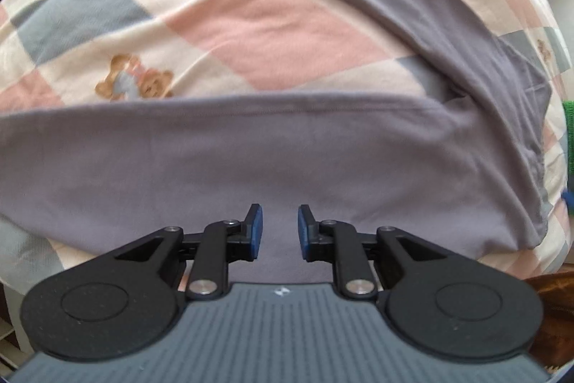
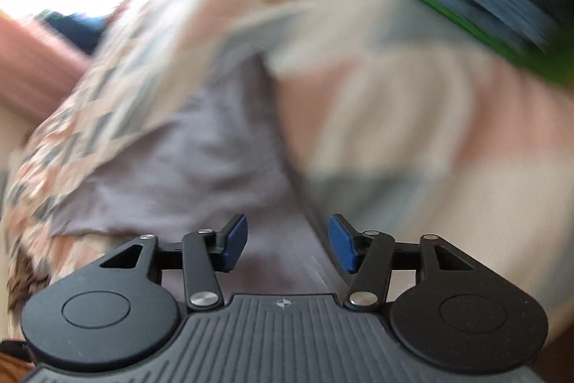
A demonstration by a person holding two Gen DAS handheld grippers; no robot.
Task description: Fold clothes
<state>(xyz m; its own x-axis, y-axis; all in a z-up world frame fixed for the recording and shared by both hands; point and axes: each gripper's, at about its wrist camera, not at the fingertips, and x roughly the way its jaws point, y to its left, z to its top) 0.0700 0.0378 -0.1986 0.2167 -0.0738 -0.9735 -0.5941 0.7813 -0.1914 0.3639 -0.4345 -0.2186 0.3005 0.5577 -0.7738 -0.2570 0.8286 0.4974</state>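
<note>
Below both grippers' parted, empty jaws, grey garment (image 1: 222, 160) flat on checked quilt (image 1: 251, 24).

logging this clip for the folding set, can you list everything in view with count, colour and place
garment: one, grey-purple, spread over the quilt, a long part running up and away; also under the right hand-held gripper
quilt: one, pink, cream and grey-blue checks, under the garment
teddy bear print: one clear, brown, on the quilt just beyond the garment's edge; another faint at the right
green thing: one, bright green, upper right in the right wrist view, too blurred to name
left hand-held gripper: one, black with blue pads, open, nothing between the pads, over the garment
right hand-held gripper: one, black with blue pads, open, over the garment's edge
</note>
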